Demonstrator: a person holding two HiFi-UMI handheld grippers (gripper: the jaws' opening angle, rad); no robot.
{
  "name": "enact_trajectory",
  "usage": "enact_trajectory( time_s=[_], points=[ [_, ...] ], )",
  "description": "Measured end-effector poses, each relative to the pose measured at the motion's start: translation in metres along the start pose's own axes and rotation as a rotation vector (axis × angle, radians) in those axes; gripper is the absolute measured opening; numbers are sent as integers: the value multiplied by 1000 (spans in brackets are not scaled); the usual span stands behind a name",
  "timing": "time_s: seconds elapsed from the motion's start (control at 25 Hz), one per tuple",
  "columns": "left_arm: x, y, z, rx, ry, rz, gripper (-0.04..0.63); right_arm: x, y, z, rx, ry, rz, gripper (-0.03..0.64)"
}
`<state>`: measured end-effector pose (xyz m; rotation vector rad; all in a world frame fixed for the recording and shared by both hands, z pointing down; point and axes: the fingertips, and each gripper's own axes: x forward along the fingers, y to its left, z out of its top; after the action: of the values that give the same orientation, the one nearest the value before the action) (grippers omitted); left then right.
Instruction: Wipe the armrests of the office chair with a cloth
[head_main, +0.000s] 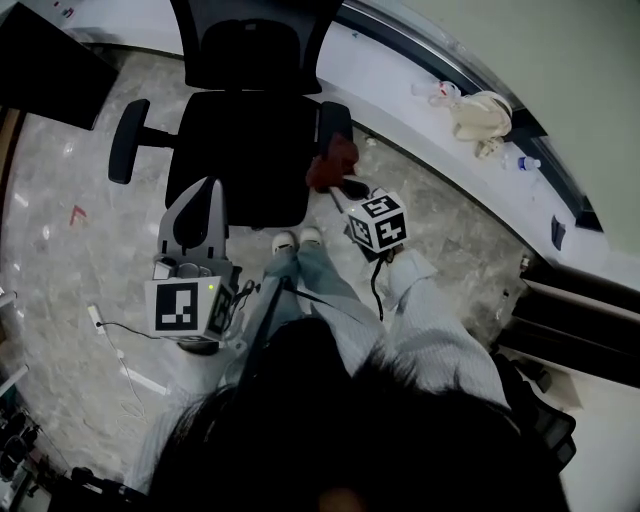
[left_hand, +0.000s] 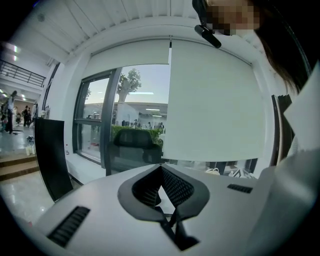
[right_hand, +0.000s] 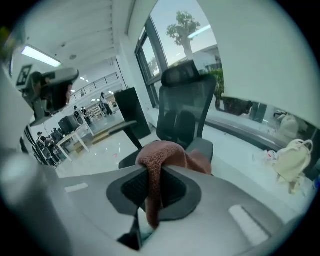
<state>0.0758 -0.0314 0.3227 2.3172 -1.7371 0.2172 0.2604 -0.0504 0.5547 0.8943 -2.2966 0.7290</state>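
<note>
We see the right gripper (right_hand: 151, 174) with fingers clamped on the reddish cloth (right_hand: 167, 152), held just beside one armrest (head_main: 335, 122) of the office chair (head_main: 245, 140). The left gripper (left_hand: 161, 172) fingers are together, holding nothing, near the chair's seat front.
</note>
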Motion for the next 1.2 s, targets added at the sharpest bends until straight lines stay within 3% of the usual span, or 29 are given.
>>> enact_trajectory(
  time_s=[0.12, 0.24, 0.44, 0.6, 0.72, 0.88, 1.04, 1.2],
  points=[
    [-27, -9, 23, 37, -44, 11, 3, -73, 30, 49, -13, -202, 27, 25],
    [-28, -9, 40, 26, -87, 19, 4, -131, 51, 105, -48, -376, 53, 25],
    [-17, -8, 60, 33, -138, 26, 3, -193, 77, 175, -130, -590, 66, 25],
    [-5, -10, 63, -28, -134, 26, 3, -197, 77, 199, -163, -624, 88, 25],
    [-11, 3, 64, -70, -147, 78, 3, -191, 81, 210, -151, -638, 136, 25],
    [-54, 44, 51, -46, -113, 209, 3, -178, 109, 222, -146, -652, 236, 25],
    [-89, 92, 52, -65, -146, 343, 4, -154, 147, 232, -195, -639, 311, 25],
    [-98, 151, 50, -66, -187, 352, 3, -107, 187, 244, -220, -607, 326, 25]
  ],
)
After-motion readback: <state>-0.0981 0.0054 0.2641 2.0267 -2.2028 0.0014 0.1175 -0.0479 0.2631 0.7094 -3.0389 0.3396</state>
